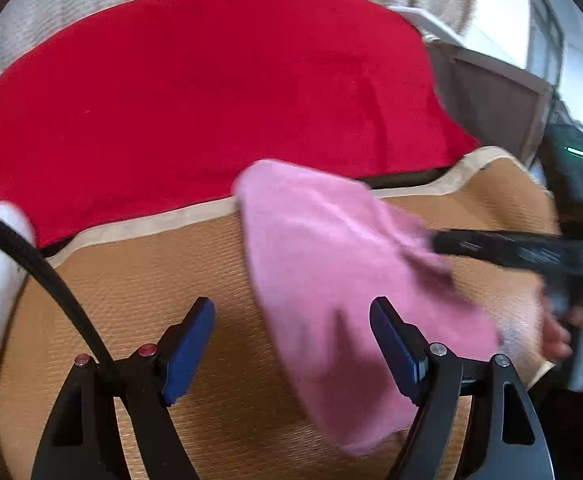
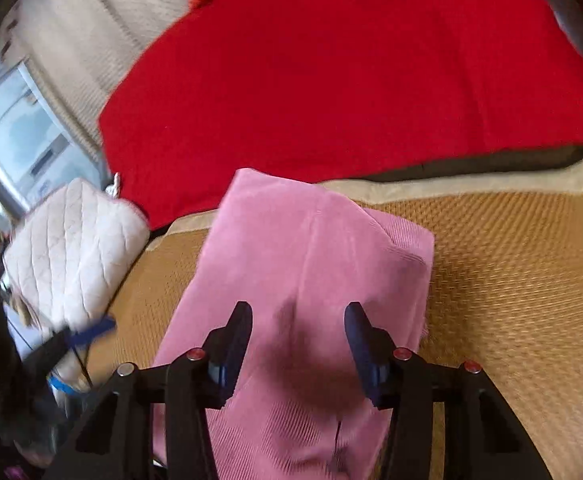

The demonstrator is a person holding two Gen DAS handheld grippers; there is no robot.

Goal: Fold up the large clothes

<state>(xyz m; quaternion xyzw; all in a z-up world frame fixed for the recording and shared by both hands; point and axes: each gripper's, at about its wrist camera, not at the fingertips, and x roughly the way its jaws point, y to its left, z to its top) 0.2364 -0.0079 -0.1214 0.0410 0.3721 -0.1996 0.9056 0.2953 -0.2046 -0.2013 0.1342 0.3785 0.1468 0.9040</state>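
From the left wrist view, my left claw [image 1: 293,344] has its jaws wide apart with nothing between the pads. The pink garment [image 1: 343,264] lies on the woven mat [image 1: 139,280] just ahead and to the right of this claw, its near edge passing under the right finger. My right claw [image 1: 451,240] reaches in from the far right, tips at the garment's right side; blur keeps me from saying whether it touches. The garment looks to me like a soft, light ribbed knit, already doubled over. It should sag and slide on itself, so I would take it at a corner or along a folded edge, pinching all the layers together. Beyond the mat a red blanket [image 1: 211,92] covers the bed, and a black cable [image 1: 63,292] curves across just left of my claw, something I could snag.

From the right wrist view, my right claw [image 2: 297,336] hovers over the garment [image 2: 303,248], jaws partly apart and clamped on nothing that I can see; the cloth lies below and ahead of them. Left of this claw sits a white quilted cushion [image 2: 71,248], close to the garment's left edge, and it may crowd a fold that way. The mat [image 2: 511,280] to the right is bare.
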